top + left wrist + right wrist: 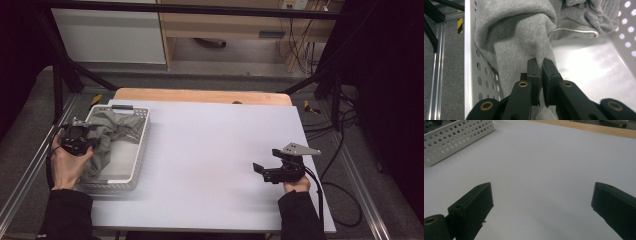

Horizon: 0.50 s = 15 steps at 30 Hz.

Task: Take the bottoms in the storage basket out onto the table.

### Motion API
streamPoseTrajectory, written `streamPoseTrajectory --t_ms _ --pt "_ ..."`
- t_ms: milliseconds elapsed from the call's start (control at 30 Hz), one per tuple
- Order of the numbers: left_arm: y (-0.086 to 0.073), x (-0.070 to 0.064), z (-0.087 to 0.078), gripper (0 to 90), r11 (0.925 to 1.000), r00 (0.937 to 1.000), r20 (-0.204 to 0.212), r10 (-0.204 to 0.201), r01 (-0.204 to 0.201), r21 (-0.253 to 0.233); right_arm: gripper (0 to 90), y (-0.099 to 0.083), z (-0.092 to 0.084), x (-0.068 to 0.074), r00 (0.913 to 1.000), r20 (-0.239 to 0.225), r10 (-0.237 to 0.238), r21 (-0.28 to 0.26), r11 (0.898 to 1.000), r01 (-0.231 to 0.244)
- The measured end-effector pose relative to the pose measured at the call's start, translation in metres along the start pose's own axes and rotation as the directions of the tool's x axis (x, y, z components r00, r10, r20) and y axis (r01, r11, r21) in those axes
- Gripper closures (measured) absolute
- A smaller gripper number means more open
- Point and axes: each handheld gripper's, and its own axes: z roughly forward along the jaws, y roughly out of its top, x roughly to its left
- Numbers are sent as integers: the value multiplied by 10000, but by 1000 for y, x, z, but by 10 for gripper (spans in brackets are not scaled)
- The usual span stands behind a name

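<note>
High view: white perforated basket (141,150) sits at left of the frame on the white table top (210,150), w/ a crumpled grey garment (107,132) inside, bunched toward the basket's upper and left parts and hanging down along its left wall. Left gripper (92,141) is over the basket's left edge, held by the person's left hand (67,165) coming up from lower left; its tip is buried in the cloth. Right gripper (259,169) is at lower right of the frame, well apart from the basket, pointing left, jaws spread, nothing btwn them; grey three-cornered plate (299,149) on top, black cable trailing to the lower right. Left gripper view: left gripper (540,65) at bottom centre, jaws pressed together w/ a fold of the grey garment (519,45) pinched btwn them; cloth rises from the pinch to the upper part of the frame, draped against the basket wall (471,70) at left. A white drawstring (576,31) shows at upper right of the cloth; bare shiny basket floor at right. Right gripper view: right gripper (541,192) w/ jaws wide apart at lower left and lower right, bare white table top (544,165) btwn them; a corner of the basket (456,135) at upper left, wooden table edge (586,127) along the top.
</note>
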Motion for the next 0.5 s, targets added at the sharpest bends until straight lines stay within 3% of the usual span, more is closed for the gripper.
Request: streamPoseTrajectory --t_ms 200,500 --pt "0 1 -3 871 10000 9999 106 -12 13 -87 42 0 1 0 10000 -25 -2 27 10000 2" --pt "-3 -7 -17 876 9991 9960 876 170 -136 -394 42 0 0 0 10000 -20 -6 -40 10000 6"
